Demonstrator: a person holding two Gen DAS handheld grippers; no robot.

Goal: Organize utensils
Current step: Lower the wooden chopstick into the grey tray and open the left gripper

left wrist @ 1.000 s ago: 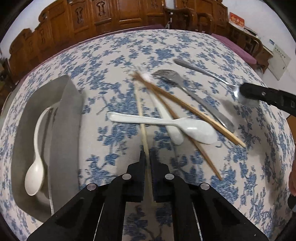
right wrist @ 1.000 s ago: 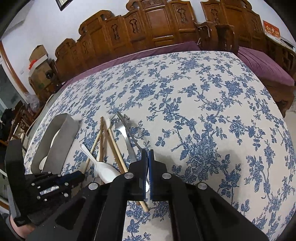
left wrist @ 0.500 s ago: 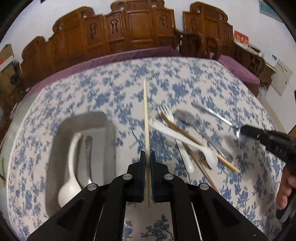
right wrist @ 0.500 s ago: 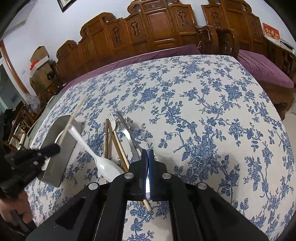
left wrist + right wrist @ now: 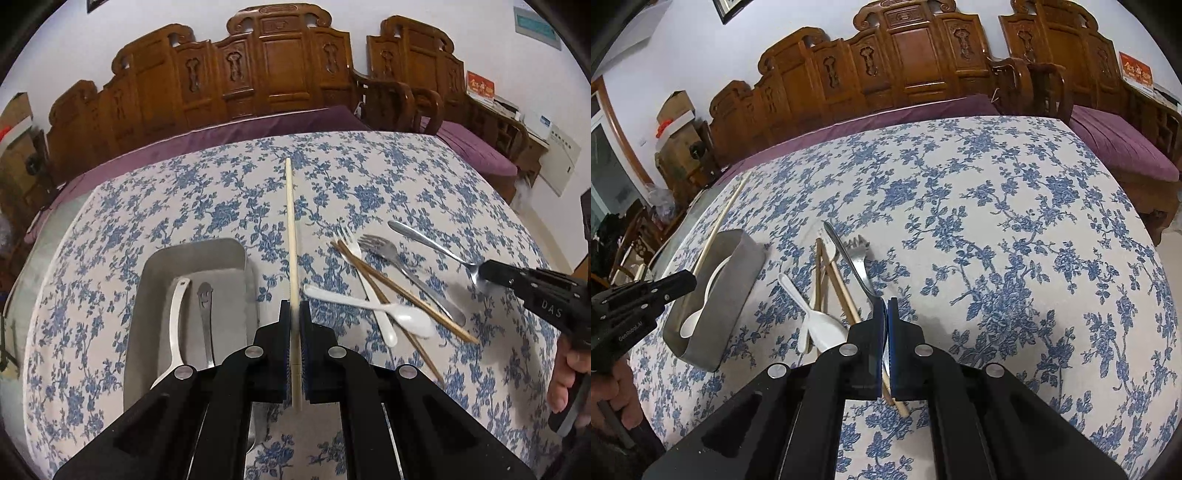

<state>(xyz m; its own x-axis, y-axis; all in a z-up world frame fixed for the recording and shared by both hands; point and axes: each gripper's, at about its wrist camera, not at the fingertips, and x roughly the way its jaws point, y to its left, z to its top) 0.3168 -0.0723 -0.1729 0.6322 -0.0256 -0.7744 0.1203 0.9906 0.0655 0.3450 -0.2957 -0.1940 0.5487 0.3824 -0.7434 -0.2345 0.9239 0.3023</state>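
My left gripper [image 5: 294, 314] is shut on a pale wooden chopstick [image 5: 291, 229] and holds it in the air, just right of the grey metal tray [image 5: 236, 251]. The tray holds a white spoon [image 5: 176, 314] and a metal spoon [image 5: 205, 299]. My right gripper [image 5: 887, 306] is shut on the bowl end of a metal spoon [image 5: 849, 258]; in the left wrist view that spoon [image 5: 424, 240] lies at the far right of the pile. The pile holds a white spoon [image 5: 369, 306], dark chopsticks [image 5: 402, 291] and forks [image 5: 388, 254].
The table carries a blue floral cloth [image 5: 1015, 240]. Carved wooden chairs [image 5: 266, 66] and a purple cushion [image 5: 1123, 147] stand behind it. The tray also shows in the right wrist view [image 5: 738, 280], at the left near the table edge.
My left gripper has lifted the pale chopstick out of the pile and carried it up and left, toward the tray. My right gripper has stayed on the metal spoon.
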